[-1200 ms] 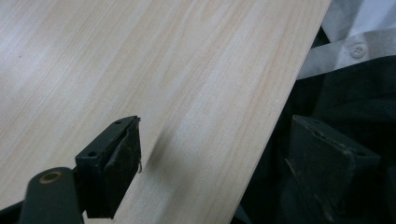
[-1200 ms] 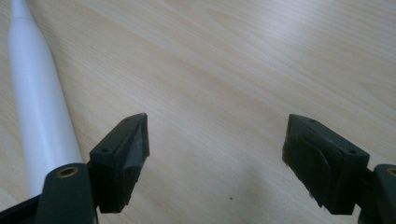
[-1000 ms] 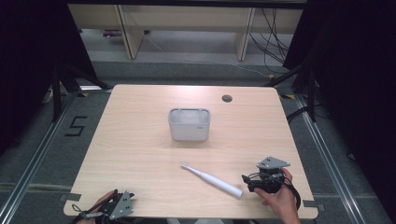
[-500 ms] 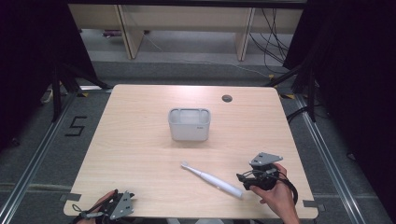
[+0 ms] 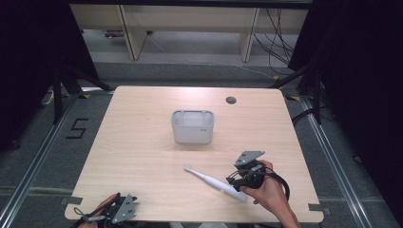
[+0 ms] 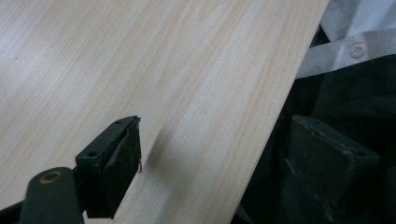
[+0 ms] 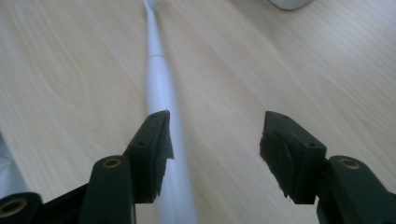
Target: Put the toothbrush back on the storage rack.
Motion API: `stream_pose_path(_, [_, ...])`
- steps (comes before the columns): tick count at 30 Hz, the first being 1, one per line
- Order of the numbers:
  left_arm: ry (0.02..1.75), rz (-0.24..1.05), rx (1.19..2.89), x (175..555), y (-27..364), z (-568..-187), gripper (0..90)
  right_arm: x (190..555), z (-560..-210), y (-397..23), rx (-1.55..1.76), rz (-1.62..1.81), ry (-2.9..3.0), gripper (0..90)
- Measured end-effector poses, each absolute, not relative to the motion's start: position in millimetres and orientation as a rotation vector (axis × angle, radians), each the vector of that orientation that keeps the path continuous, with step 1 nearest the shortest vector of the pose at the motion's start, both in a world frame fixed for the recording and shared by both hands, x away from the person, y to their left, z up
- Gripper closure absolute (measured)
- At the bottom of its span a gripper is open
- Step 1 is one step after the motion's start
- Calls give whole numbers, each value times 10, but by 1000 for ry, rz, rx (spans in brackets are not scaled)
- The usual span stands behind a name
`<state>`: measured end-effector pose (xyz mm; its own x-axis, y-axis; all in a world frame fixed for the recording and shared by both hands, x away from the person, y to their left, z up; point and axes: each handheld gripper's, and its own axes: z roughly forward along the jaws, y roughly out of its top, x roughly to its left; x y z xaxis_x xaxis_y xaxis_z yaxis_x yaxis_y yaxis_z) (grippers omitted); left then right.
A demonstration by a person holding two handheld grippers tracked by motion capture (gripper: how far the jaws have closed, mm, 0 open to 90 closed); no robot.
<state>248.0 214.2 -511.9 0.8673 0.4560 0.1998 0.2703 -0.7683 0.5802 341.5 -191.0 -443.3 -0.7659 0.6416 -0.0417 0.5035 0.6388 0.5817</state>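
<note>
The white toothbrush [image 5: 215, 180] lies flat on the table [image 5: 142, 142], slanting with its brush end toward the grey box [image 5: 192, 126], and the right gripper [image 5: 237, 179], its jaws just closing but apart, hovers over the handle end.

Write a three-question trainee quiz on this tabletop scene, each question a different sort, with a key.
1. True or false: the white electric toothbrush lies flat on the wooden table, its brush head towards the grey container.
2. Multiple choice: in the right gripper view, where is the toothbrush handle relative to the right gripper?
A. Clamped by both jaws
B. Beside one jaw, the other jaw well clear of it
C. Standing inside the container
3. Fill in: the left gripper sits at the table's near ____, one jaw over the wood and the other past it.

Key: 1 true; 2 B; 3 edge.
</note>
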Motion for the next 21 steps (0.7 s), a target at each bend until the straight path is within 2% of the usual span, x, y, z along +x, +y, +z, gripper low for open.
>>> stream_pose_path(21, [531, 434, 2485, 2490, 2149, -5115, 165, 3586, -4557, -1435, 740, 555, 2877, 553])
